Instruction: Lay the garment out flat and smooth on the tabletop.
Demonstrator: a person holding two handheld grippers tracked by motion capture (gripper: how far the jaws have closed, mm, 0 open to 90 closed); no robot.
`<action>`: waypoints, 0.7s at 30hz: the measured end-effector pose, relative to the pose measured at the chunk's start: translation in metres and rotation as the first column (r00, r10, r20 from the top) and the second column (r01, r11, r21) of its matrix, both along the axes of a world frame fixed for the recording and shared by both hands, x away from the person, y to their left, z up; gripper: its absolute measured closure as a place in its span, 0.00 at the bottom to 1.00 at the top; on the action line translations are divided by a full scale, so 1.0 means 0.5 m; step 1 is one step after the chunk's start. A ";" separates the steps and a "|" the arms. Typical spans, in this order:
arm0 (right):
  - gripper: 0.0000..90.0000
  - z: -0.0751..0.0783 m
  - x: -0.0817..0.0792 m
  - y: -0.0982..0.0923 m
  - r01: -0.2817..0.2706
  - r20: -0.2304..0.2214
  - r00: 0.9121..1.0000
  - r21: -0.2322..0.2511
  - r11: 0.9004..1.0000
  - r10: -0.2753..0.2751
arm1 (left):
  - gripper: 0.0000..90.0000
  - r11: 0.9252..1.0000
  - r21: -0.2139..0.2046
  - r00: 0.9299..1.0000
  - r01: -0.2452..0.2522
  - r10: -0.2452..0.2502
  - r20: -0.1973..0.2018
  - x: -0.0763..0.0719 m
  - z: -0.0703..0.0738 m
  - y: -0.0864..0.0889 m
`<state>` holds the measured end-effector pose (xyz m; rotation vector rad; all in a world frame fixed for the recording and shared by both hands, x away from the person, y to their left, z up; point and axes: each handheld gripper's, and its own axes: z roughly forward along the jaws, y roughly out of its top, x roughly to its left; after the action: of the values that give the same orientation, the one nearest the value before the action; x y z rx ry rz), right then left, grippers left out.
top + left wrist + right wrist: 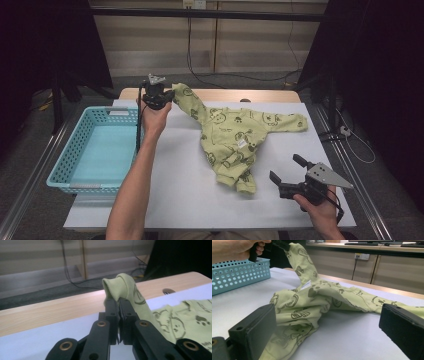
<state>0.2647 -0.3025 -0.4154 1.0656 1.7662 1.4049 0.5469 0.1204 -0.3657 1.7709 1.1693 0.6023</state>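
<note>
High view showed the left gripper (167, 95) pinching the limp, light garment's (235, 142) sleeve near the tabletop's far edge; the right gripper (286, 171) gaped empty.

Sleeve end: the tip of the pale green cotton baby top with dark animal prints (125, 287) is pinched out of sight between the left gripper's (118, 305) black jaws.
Top, right gripper view: its lower hem runs off the bottom edge.
Perforated turquoise plastic basket (234, 275): cut off by the left edge.
Small white label (242, 143): print too small to read.
</note>
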 end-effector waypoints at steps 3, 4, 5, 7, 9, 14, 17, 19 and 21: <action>0.01 0.000 0.000 0.000 0.000 0.001 1.000 0.001 1.000 0.000 | 0.97 1.000 0.013 1.000 -0.020 0.020 -0.017 0.003 -0.006 0.011; 0.01 0.000 0.000 -0.001 0.000 0.001 1.000 0.002 1.000 0.000 | 0.97 1.000 0.012 0.999 -0.024 0.024 -0.023 0.003 -0.008 0.014; 0.01 0.000 -0.001 0.000 0.000 -0.002 1.000 0.011 1.000 0.000 | 0.97 0.999 0.026 0.999 -0.035 0.035 -0.037 0.002 -0.010 0.017; 0.01 0.001 0.001 -0.002 0.000 0.006 1.000 0.005 1.000 0.000 | 0.97 0.998 0.019 0.997 -0.064 0.065 -0.048 0.000 -0.015 0.019; 0.01 0.001 0.002 -0.002 0.007 0.003 1.000 0.005 1.000 -0.007 | 0.96 0.996 0.023 0.995 -0.081 0.082 -0.060 0.001 -0.020 0.020; 0.01 -0.001 0.003 0.000 0.007 -0.001 1.000 0.005 1.000 -0.007 | 0.90 0.992 0.027 0.990 -0.124 0.126 -0.065 0.003 -0.024 0.027; 0.01 -0.001 0.003 0.000 0.006 -0.001 1.000 0.005 1.000 -0.006 | 0.80 0.985 0.035 0.983 -0.167 0.169 -0.072 0.004 -0.022 0.034; 0.01 -0.001 0.003 -0.001 0.005 -0.003 1.000 0.002 1.000 -0.005 | 0.68 0.982 0.028 0.980 -0.187 0.188 -0.064 0.002 -0.021 0.033; 0.01 -0.001 0.004 -0.001 0.006 -0.004 1.000 0.000 1.000 -0.006 | 0.64 0.985 0.017 0.983 -0.174 0.175 -0.051 0.001 -0.019 0.032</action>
<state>0.2665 -0.3030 -0.4160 1.0737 1.7637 1.4003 0.5474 0.1364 -0.3750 1.7144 1.3698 0.6704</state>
